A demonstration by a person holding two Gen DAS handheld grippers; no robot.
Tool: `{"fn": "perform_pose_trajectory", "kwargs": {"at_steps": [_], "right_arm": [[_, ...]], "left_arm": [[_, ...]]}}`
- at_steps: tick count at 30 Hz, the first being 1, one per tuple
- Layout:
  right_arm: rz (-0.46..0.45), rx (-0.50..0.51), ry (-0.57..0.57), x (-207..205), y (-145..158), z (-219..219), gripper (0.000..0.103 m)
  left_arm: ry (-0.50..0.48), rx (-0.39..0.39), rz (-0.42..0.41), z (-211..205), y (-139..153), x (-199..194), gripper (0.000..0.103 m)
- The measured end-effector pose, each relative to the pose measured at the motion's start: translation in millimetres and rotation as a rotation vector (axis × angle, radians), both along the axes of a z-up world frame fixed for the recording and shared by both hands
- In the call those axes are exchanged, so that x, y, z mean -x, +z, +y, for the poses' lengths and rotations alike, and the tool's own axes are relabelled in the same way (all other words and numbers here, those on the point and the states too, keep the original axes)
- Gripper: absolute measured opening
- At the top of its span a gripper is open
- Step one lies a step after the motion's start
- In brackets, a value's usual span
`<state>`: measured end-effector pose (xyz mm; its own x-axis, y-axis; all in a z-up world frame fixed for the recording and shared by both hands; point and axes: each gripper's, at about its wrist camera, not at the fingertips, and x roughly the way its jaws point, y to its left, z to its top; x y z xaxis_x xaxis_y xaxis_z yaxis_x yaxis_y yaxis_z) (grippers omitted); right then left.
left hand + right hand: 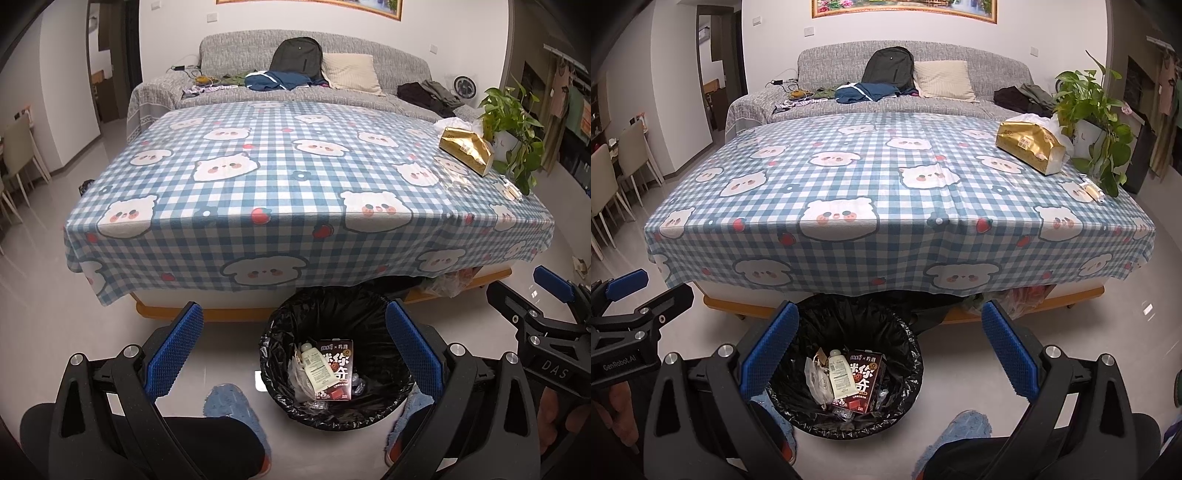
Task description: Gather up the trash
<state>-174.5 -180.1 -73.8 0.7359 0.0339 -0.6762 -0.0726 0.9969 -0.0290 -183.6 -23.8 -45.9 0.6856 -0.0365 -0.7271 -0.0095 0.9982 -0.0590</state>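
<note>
brown carton [863,382] printed "你" lies in black-lined bin [908,354].

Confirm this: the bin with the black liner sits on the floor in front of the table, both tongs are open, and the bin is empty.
Not empty. The bin already holds trash: a dark snack box, a white bottle and wrappers, clear in the left wrist view. The rest holds: it stands on the floor before the table, left tongs and right tongs open.
</note>
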Motion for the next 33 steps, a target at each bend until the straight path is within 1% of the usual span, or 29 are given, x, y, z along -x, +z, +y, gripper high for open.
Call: {"fn": "perform_pose_trajectory", "kwargs": {"at_steps": [11,33], "right_arm": [[0.001,-0.001,0.0,-0.7,-1.2,-0.2,0.096],[0.002,-0.001,0.003,-2.8,-1.7,0.4,0.095]], "left_arm": [[0.005,0.003,0.0,1.3,-1.5,-1.8,0.097],[0.03,-0.026,0.02,1.9,-5.8,-7.9,0.097]]}}
